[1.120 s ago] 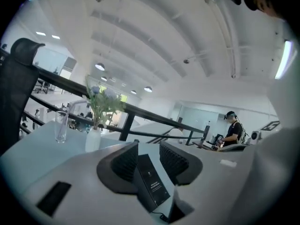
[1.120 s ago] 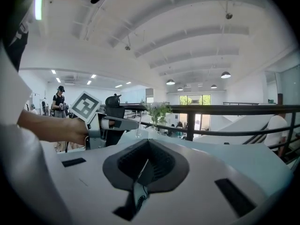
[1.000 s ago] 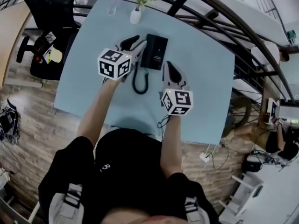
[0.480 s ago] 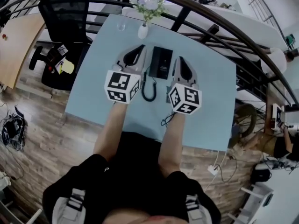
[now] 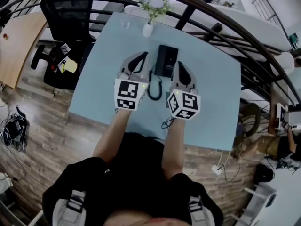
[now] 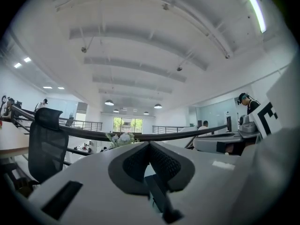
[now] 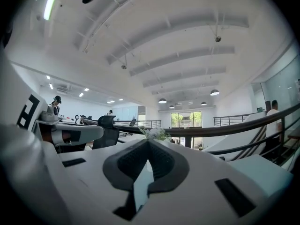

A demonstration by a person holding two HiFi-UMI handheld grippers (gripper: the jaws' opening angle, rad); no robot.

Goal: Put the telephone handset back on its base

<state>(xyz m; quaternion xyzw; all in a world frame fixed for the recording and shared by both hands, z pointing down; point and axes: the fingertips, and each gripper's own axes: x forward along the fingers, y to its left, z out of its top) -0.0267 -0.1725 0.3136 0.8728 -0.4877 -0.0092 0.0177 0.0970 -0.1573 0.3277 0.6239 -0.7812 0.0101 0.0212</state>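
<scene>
Vase (image 5: 147,30) beyond telephone (image 5: 167,60) | cord (image 5: 154,89) between left gripper (image 5: 142,55) and right gripper (image 5: 179,65) | both jaws closed, empty

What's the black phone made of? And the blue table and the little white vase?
The telephone looks like black plastic, smooth and dull, though it shows small. The table top looks like painted or laminated board: flat, even pale blue, no grain. The vase looks like white ceramic, maybe glass: smooth and rounded.

Head view steeply down over the table (image 5: 101,76); gripper views low, forward-upward, flowers (image 5: 154,4) common to all.
</scene>
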